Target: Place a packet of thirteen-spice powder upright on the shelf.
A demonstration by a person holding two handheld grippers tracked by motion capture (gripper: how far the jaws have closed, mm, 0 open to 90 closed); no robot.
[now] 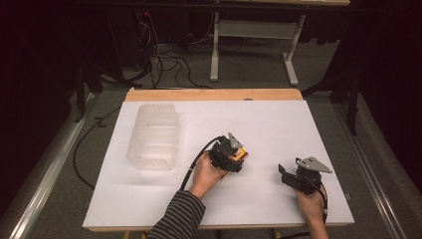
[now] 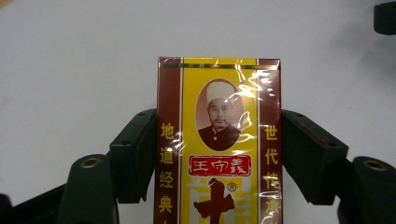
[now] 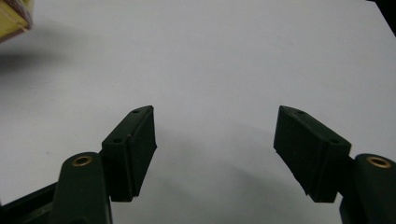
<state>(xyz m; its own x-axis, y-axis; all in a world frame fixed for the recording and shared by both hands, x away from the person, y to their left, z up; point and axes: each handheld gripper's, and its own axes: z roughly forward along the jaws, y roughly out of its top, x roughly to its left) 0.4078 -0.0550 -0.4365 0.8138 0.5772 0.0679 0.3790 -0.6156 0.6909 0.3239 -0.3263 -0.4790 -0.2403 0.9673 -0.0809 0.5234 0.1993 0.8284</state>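
Observation:
A yellow and dark red box (image 2: 218,140), wrapped in clear film and printed with a portrait and red characters, sits between the jaws of my left gripper (image 2: 218,154), whose pads press on both of its long sides. From above, that left gripper (image 1: 238,152) is near the middle of the white table with the box (image 1: 240,154) showing at its tip, slightly off the surface. My right gripper (image 3: 215,140) stands open over bare white table, nothing between its fingers. In the high view the right gripper (image 1: 284,173) rests at the front right, pointing left.
A clear ribbed plastic bin (image 1: 153,135) stands at the back left of the white table (image 1: 259,119). A corner of the yellow box (image 3: 14,16) shows at the upper left of the right gripper view. Cables and a metal frame (image 1: 254,35) lie on the floor beyond the table.

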